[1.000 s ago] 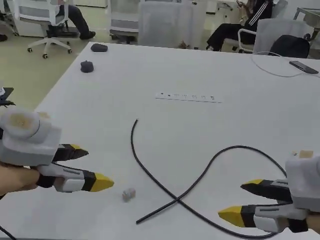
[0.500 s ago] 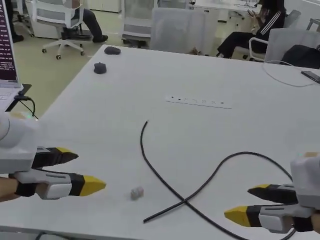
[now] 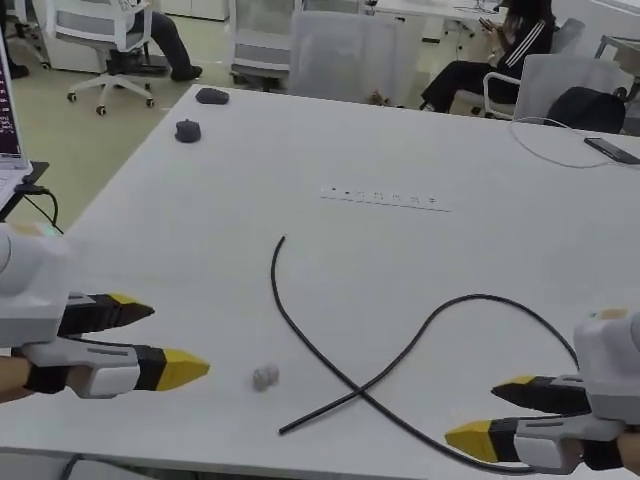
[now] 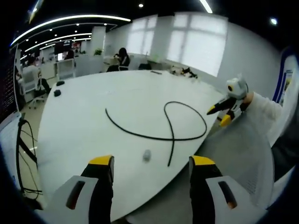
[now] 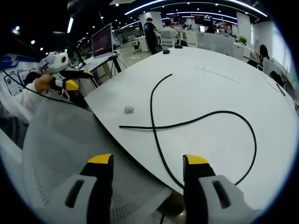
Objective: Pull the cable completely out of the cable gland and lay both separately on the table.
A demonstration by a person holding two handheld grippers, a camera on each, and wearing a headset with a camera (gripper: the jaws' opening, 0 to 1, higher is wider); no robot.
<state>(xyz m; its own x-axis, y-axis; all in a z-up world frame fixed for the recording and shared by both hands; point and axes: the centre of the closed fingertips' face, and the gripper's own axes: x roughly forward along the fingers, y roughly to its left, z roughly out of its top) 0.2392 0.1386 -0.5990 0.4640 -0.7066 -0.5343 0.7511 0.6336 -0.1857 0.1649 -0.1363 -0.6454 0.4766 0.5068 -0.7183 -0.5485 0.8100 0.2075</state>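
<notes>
A black cable [image 3: 400,352] lies in a crossed loop on the white table [image 3: 400,140]; it also shows in the left gripper view as cable [image 4: 154,136] and in the right gripper view as cable [image 5: 187,122]. A small grey cable gland [image 3: 264,377] sits apart from it, left of the cable's free end, seen too as gland [image 4: 146,155] and gland [image 5: 129,109]. My left gripper [image 3: 155,342] hovers open at the table's near left. My right gripper [image 3: 500,418] is open at the near right, beside the loop. Neither holds anything.
Two computer mice [image 3: 187,131] lie at the far left corner. A strip of small labels [image 3: 378,197] runs across the table's middle. A phone with a white cord [image 3: 610,150] is at the far right. Office chairs and seated people stand beyond the table.
Both grippers have drawn back slightly toward me and stay open. Cable and gland lie as before; the picture's shift comes from my head moving.
</notes>
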